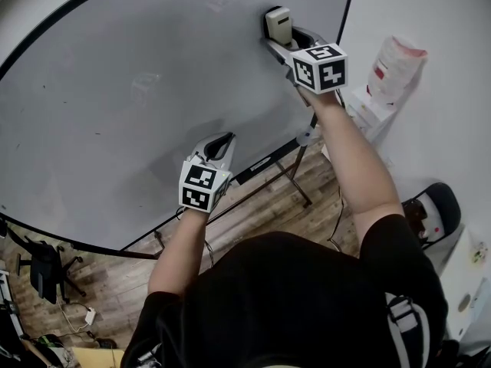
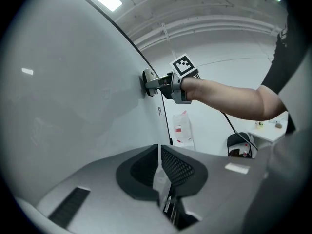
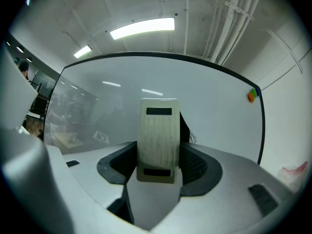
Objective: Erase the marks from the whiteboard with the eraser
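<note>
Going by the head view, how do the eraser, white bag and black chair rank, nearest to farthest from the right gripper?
1. eraser, clamped in the right gripper.
2. white bag, to its right.
3. black chair, lower right.

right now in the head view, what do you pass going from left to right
black chair → left gripper → eraser, held in the right gripper → white bag
</note>
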Motion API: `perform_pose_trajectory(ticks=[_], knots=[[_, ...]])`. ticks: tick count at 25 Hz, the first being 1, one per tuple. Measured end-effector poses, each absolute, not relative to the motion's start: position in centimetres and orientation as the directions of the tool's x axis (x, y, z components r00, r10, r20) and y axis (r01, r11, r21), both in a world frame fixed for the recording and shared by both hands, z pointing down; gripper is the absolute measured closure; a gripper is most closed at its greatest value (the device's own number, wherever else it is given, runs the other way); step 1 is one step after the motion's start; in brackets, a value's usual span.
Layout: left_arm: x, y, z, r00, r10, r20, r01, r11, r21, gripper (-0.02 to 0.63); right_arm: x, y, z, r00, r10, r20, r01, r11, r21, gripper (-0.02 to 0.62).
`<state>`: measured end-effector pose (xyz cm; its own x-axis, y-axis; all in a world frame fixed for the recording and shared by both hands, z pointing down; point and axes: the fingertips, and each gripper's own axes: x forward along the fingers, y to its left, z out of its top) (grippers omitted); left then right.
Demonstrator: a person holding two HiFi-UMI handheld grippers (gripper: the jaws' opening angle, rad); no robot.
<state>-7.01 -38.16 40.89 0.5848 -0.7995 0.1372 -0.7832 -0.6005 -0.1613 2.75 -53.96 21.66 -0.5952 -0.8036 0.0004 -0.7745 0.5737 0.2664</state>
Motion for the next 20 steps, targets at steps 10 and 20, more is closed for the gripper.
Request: perform_pose_trajectory(ticks=[10, 20], knots=[[-6.5, -35.5, 41.6, 0.601, -0.783, 0.159, -0.766, -0.622, -0.164, 0.577, 5.3, -50.9, 26.8, -0.565, -0.822, 0.069, -0.791, 0.563, 0.239, 0.345], [-6.2, -32.8, 42.9, 0.612, -0.768, 0.190, -0.753, -0.639, -0.157, 0.577, 8.3, -48.4, 31.9, -0.526, -0.842, 0.118, -0.820, 0.539, 0.194, 0.345]])
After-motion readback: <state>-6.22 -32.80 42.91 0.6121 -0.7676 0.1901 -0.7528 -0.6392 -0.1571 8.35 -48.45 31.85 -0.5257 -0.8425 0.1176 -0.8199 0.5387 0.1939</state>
